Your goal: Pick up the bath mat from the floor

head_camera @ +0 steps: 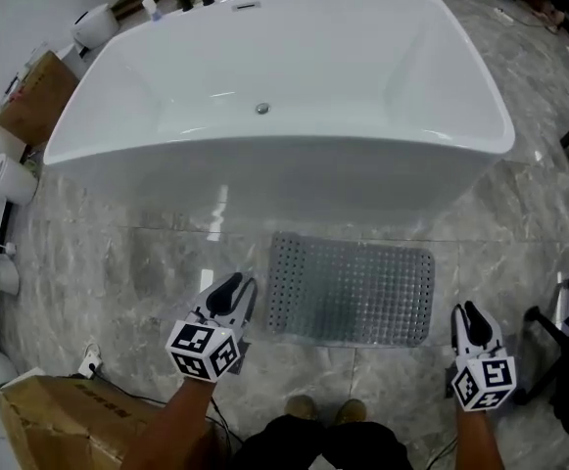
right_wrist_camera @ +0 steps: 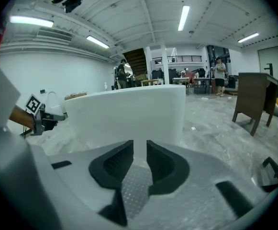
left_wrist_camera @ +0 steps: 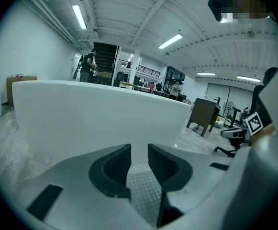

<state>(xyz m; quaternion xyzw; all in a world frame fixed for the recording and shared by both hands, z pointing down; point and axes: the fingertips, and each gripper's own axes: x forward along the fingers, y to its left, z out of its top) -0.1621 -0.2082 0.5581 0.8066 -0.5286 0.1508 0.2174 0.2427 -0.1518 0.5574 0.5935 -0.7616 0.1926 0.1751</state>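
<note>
Left gripper [head_camera: 237,284], near the mat's [head_camera: 353,290] left edge, and right gripper [head_camera: 467,311], off its right edge, both stand slightly open, empty.

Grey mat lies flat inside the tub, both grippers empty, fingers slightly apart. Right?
Not quite. The mat lies flat on the floor in front of the tub, not inside it, as the head view shows. The rest holds: the left gripper and right gripper are empty, fingers slightly apart.
</note>
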